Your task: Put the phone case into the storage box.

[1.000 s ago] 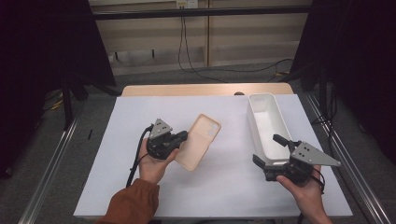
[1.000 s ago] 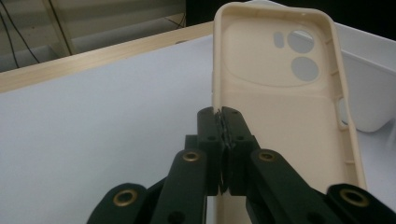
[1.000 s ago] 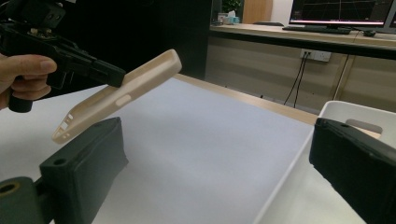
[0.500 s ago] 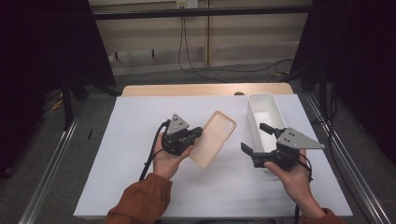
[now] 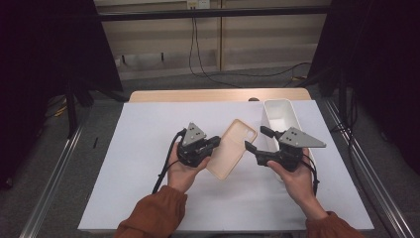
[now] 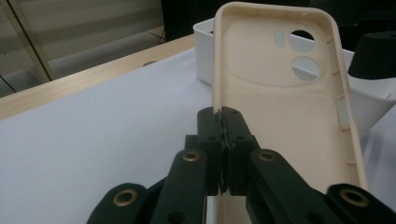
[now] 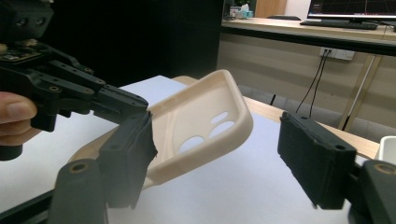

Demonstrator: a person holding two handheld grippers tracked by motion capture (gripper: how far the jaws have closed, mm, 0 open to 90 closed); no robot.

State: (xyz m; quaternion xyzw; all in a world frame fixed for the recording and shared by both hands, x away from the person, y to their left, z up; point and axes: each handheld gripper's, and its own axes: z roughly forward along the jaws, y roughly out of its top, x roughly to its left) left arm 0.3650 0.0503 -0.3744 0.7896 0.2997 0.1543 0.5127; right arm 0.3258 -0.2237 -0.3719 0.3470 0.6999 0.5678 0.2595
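A beige phone case (image 5: pixel 232 148) (image 6: pixel 280 93) (image 7: pixel 201 126) hangs tilted over the white mat, its hollow side and camera cut-outs showing. My left gripper (image 5: pixel 216 143) (image 6: pixel 223 116) is shut on the case's long edge; in the right gripper view it (image 7: pixel 121 102) reaches in from the left. My right gripper (image 5: pixel 255 139) (image 7: pixel 219 149) faces the case's other side with its jaws apart. They have just been closing. The case's upper end lies between them, close to the left jaw, and the pads do not press on it.
A white oblong bin (image 5: pixel 277 101) (image 6: pixel 205 56) stands on the mat at the right, just behind my right gripper. The white mat (image 5: pixel 148 148) covers a wooden table (image 5: pixel 218 94). Metal rails run along both sides, and cables hang at the back wall.
The left hand carried the case to the right and a little farther from the person. The right gripper moved left up to the case, and its jaws narrowed.
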